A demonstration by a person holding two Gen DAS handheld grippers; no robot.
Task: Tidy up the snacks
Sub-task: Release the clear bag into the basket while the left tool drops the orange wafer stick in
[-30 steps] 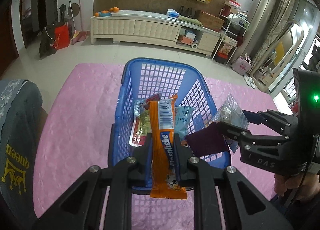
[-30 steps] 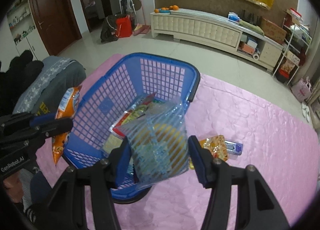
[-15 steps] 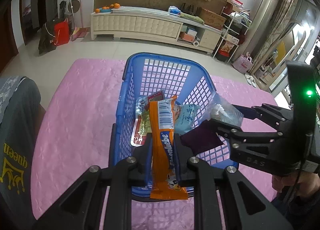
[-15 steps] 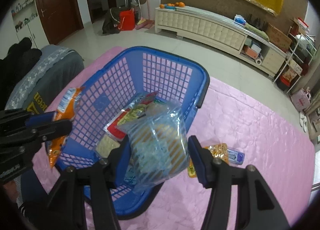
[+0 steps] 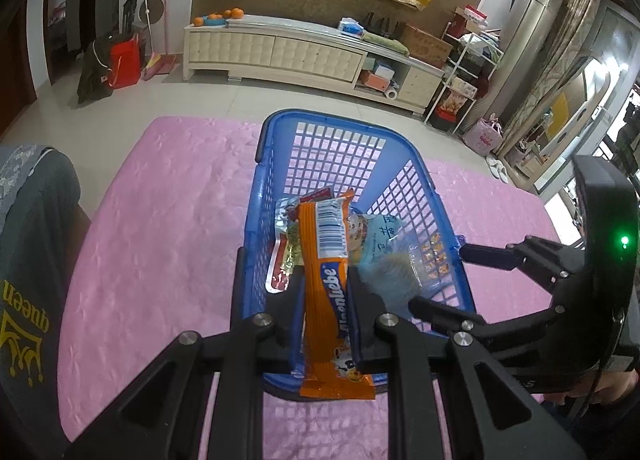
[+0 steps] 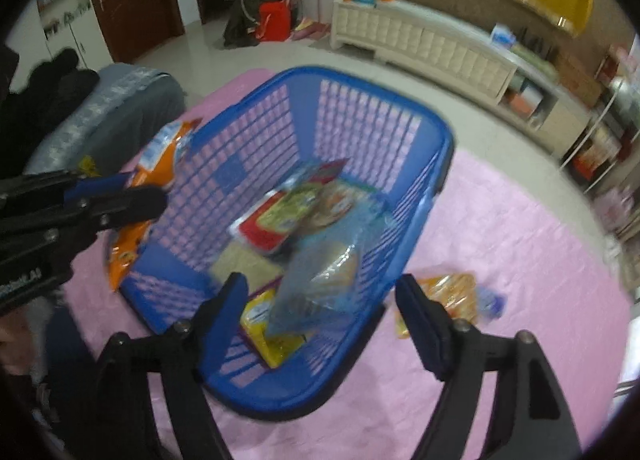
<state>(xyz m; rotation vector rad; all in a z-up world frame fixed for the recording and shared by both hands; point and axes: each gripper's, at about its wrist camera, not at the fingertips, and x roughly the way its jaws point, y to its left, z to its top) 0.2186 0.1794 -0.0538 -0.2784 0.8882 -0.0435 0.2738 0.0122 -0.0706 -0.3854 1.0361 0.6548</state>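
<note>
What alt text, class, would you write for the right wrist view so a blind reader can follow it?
The right gripper, jaws just opened wide, has let go of a clear blue bag, blurred above the snacks in a blue basket on a pink cloth. At left, the left gripper holds an orange packet outside the basket wall.

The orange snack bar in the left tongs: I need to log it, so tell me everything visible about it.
The orange snack bar is a long, flat pack in glossy orange wrapping, with a white barcode panel near its top, blue-and-white lettering down the middle and a small cartoon near the bottom. It stands roughly upright, pinched at mid-length by the shut left tongs, over the near rim of the blue basket. Only the pads touch it.
</note>
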